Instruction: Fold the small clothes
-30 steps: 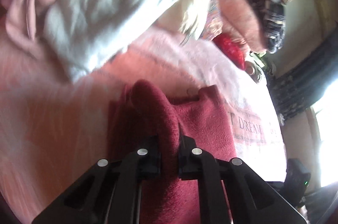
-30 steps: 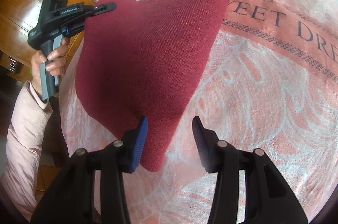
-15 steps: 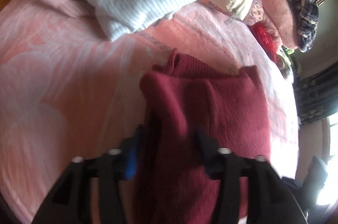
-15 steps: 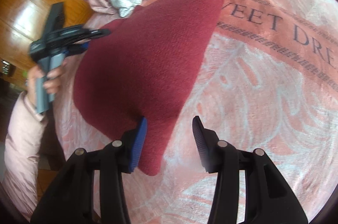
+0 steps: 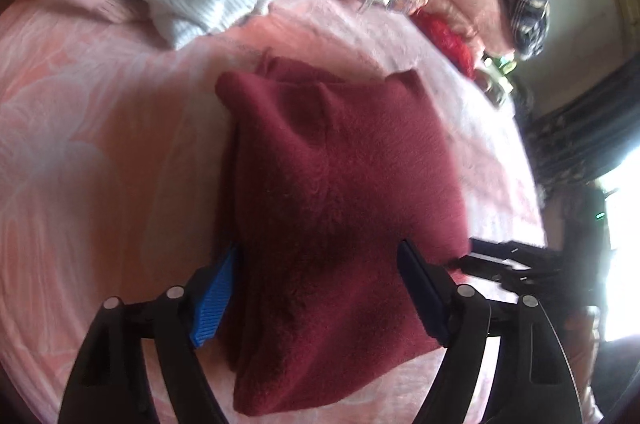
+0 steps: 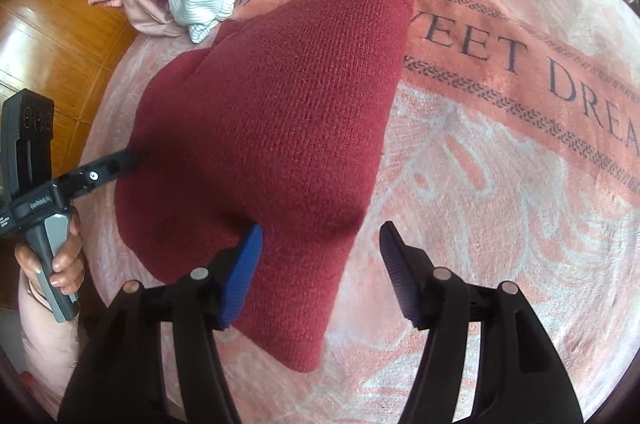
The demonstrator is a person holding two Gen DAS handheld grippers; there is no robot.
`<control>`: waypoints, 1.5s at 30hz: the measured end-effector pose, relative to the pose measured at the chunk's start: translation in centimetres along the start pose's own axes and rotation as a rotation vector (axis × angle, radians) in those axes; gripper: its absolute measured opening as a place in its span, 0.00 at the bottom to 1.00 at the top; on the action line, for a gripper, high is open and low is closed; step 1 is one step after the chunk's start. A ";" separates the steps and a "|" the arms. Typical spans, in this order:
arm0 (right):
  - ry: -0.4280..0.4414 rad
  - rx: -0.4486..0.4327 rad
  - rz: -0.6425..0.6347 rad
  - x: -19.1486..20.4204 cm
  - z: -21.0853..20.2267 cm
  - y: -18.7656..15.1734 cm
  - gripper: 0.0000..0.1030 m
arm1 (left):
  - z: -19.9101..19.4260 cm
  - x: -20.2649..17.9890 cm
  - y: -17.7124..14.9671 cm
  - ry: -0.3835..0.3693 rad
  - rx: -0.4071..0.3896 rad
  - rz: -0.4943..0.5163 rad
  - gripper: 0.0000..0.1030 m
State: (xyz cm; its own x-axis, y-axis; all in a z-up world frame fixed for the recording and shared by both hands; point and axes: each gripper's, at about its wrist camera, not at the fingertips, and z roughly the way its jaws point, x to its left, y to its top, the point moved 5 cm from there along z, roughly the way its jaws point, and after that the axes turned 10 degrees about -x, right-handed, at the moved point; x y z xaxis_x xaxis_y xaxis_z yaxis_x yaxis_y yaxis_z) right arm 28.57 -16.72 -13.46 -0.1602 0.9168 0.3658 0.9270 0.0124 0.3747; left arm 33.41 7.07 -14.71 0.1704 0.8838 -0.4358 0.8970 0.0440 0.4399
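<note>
Right wrist view: maroon knit sweater [image 6: 272, 128] folded on pink blanket [image 6: 500, 184], filling centre frame, tapering corner between wide-open right gripper [image 6: 320, 264] fingers at lower middle. Left wrist view: same sweater under left gripper [image 5: 316, 288], also spread wide, gripping nothing, at lower centre. Probably soft, thick, light, floppy, not slippery; best pinched at a doubled edge or corner
</note>
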 end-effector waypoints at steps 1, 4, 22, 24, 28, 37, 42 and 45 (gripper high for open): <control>-0.009 0.003 -0.002 0.0 0.1 0.1 0.60 | 0.6 0.2 -0.1 0.010 0.011 0.006 0.78; -0.034 0.011 -0.008 -0.1 0.7 0.3 0.60 | 2.5 1.0 -0.4 -0.013 0.055 -0.016 0.80; 0.129 0.060 0.089 -1.1 3.8 0.5 0.38 | 5.0 2.1 -0.7 -0.161 0.112 -0.039 0.63; 0.149 0.046 0.090 -1.0 2.9 0.5 0.31 | 4.8 2.0 -0.7 -0.170 0.112 -0.061 0.56; 0.166 0.030 0.047 -0.5 0.9 0.2 0.26 | 4.0 1.5 -1.2 -0.171 0.100 -0.066 0.48; 0.133 0.021 0.005 -3.3 -7.4 -3.4 0.25 | 1.4 -5.2 -4.3 -0.258 0.119 -0.014 0.41; 0.061 0.031 -0.006 -6.5 -13.0 -8.6 0.25 | 1.4 -11.9 -9.0 -0.301 0.185 0.015 0.41; 0.038 0.048 0.018 -8.7 -15.3 -12.2 0.25 | 1.7 -15.2 -12.4 -0.325 0.225 0.015 0.41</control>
State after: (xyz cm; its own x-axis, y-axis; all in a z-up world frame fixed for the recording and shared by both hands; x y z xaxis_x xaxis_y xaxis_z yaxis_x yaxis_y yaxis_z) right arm 13.43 -30.93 -8.20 -0.1550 0.9012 0.4049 0.9451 0.0159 0.3265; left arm 20.40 -7.74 -14.87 0.2723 0.6884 -0.6723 0.9542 -0.1030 0.2810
